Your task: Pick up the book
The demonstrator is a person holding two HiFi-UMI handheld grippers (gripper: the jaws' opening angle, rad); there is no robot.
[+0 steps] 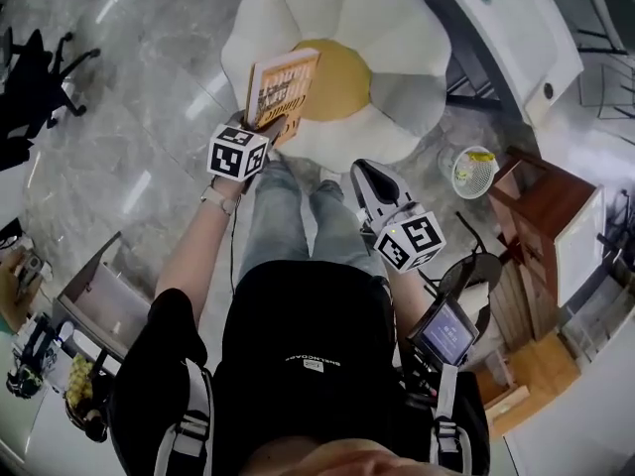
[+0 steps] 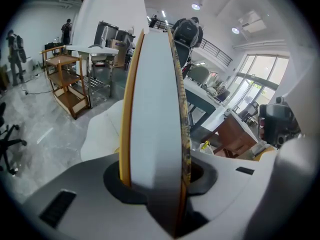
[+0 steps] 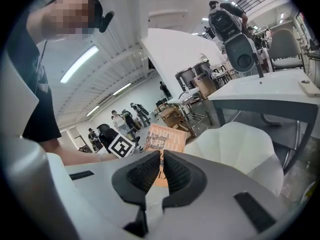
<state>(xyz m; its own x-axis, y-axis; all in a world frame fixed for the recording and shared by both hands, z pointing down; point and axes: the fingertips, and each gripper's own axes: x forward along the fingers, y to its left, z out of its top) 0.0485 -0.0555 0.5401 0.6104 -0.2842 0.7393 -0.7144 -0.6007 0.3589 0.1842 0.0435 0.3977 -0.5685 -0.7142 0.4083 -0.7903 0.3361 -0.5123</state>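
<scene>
While left tongs [image 1: 262,127] pinch the one book [image 1: 286,85], right tongs [image 3: 161,157] sit pressed together.

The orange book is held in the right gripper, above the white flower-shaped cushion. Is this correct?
No. The left gripper holds the orange book; the left gripper view shows the book clamped between its jaws. It is above the white flower-shaped cushion.

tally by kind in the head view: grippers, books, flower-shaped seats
grey two-jaw grippers: 2 (left gripper, right gripper)
orange-covered book: 1
white flower-shaped seat with yellow centre: 1
total: 4
</scene>
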